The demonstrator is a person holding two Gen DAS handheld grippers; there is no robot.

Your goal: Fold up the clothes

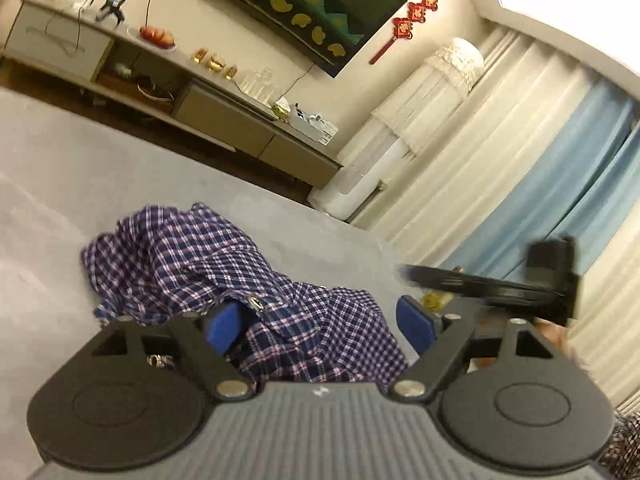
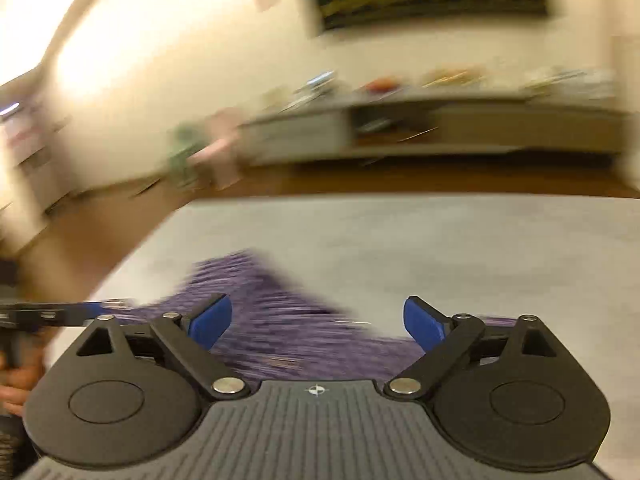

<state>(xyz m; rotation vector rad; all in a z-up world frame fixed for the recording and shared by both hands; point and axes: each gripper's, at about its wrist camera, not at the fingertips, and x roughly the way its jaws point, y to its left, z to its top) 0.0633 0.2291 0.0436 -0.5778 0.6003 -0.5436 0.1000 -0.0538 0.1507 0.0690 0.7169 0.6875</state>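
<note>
Crumpled blue-and-white checked cotton shirt [image 1: 224,276] lies heaped on the pale grey tabletop [image 1: 48,184]. Left gripper [image 1: 318,326] jaws spread wide over the cloth, nothing pinched. Right gripper [image 2: 318,324] likewise wide apart above the shirt, empty.

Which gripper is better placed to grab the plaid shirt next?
Probably the left gripper: its open jaws already straddle a fold of the crumpled plaid shirt. The right gripper is open above it too, but its view is blurred.
</note>
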